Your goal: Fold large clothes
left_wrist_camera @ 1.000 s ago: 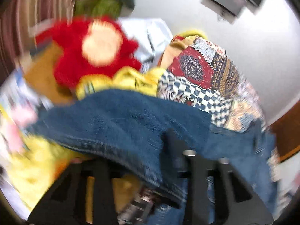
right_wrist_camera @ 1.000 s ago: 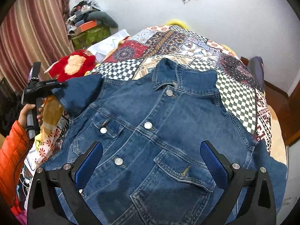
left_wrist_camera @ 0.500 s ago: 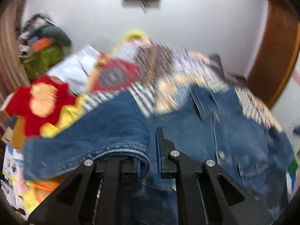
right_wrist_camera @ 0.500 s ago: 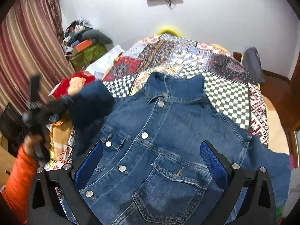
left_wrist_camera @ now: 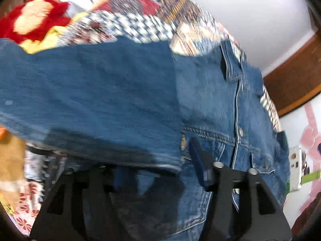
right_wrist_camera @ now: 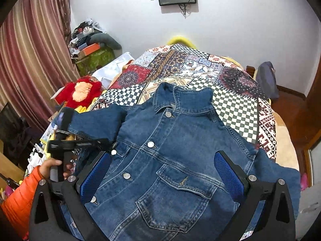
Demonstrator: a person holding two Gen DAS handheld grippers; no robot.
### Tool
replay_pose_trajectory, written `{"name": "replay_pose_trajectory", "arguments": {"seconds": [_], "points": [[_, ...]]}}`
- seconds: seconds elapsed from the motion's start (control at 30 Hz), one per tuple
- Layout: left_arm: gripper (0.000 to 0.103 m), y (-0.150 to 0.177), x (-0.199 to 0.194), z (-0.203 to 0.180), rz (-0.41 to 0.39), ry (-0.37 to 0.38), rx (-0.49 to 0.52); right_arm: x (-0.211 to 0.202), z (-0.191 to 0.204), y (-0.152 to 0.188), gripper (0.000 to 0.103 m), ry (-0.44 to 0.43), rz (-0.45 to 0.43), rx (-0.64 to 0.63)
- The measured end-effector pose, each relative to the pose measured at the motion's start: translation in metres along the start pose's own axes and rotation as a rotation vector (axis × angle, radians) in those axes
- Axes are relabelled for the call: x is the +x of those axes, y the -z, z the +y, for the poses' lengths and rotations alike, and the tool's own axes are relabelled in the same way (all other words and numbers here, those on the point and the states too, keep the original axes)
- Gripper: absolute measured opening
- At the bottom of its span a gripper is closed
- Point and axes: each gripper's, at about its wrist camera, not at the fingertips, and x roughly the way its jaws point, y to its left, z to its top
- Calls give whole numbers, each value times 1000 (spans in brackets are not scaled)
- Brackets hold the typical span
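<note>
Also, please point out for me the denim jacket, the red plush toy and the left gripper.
denim jacket [right_wrist_camera: 176, 152]: right wrist view, on the front panel beside the button row.
red plush toy [right_wrist_camera: 80, 94]: right wrist view, on its pale face.
left gripper [left_wrist_camera: 158, 172]: left wrist view, midway between its opening fingertips, sleeve cuff between them.

Matt blue denim jacket [right_wrist_camera: 170, 156] with shiny metal buttons on printed cloth bedspread [right_wrist_camera: 236, 104].

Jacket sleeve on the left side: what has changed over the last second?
The left tongs carried the sleeve inward toward the jacket front, and their jaws are now opening, with the cuff at them. The right tongs stayed open above the jacket, which still lies buttoned on the bedspread.
</note>
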Motion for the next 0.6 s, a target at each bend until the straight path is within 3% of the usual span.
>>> {"name": "replay_pose_trajectory", "arguments": {"seconds": [0.13,0.4,0.47,0.53,0.6], "points": [[61,-10,-26,40,-57,1,-90,10,4,-2,103,-19,10,6],[58,-31,-40,108,-120,-115,-218,21,12,-4,103,-13,22,-11],[48,-36,-46,111,-144,-131,-224,23,9,-3,103,-7,27,-6],[24,-39,-52,100,-176,-159,-176,24,6,-2,103,0,32,1],[17,-46,-60,79,-210,-198,-100,27,1,-2,103,5,40,10]]}}
